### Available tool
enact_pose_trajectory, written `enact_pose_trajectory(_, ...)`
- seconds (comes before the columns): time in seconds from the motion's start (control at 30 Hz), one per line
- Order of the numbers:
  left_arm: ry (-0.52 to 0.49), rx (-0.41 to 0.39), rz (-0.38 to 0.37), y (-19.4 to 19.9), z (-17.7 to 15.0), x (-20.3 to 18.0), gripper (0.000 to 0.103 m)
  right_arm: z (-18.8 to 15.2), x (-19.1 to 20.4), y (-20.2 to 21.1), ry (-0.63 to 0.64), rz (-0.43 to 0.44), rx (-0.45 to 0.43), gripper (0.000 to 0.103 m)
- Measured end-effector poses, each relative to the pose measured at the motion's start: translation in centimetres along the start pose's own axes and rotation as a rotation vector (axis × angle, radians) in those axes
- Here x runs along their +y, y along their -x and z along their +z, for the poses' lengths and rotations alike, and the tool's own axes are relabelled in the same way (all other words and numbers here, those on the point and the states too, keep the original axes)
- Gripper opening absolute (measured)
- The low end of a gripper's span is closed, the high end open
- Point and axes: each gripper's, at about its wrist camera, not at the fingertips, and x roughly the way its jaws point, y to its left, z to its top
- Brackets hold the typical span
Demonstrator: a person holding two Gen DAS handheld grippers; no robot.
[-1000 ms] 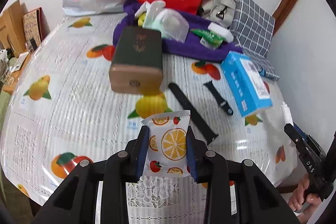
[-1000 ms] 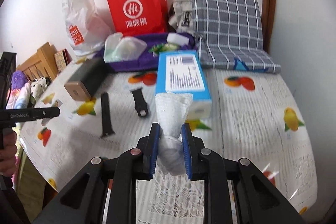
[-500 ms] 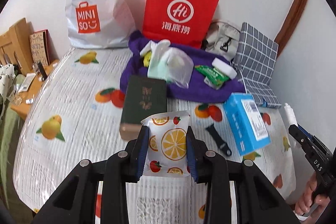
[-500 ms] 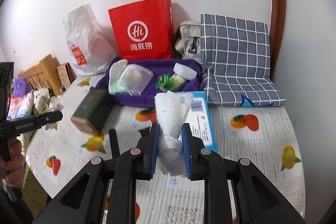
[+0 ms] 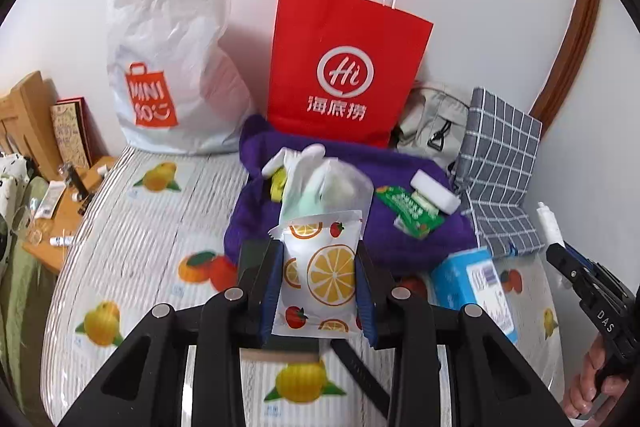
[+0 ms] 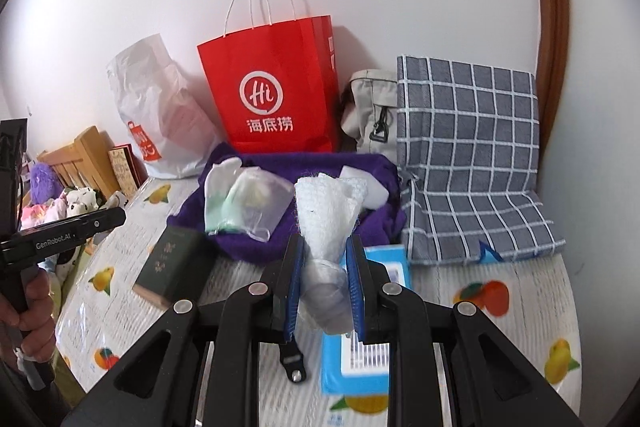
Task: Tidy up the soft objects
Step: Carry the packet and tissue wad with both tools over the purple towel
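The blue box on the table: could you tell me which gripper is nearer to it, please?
Right. The right gripper, shut on a white wad, hangs directly over the blue box. The left gripper, holding an orange-print pouch, has the box off to its right.

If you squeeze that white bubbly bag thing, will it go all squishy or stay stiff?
Probably squishy: the white bubble wrap is pinched narrow between the right gripper jaws and fans out above them. It looks thin and see-through, so likely very light. Its top stands up by itself, so it may be springy rather than limp.
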Motion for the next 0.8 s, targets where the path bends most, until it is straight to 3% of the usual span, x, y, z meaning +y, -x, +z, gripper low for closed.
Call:
enact_pose_trajectory(0.33,-0.005,-0.020,-0.010,-1.9,3.7,-0.3,0.032,4.4,-0.9,-2.8,-0.021,0.002,-0.018,0.022)
enact_pose_trajectory(0.8,-0.025,-0.003,0.008,-4.2,5.5,-1.3,0.032,8.8,0.0,-6.8,-0.004,0.055,-0.059,0.022)
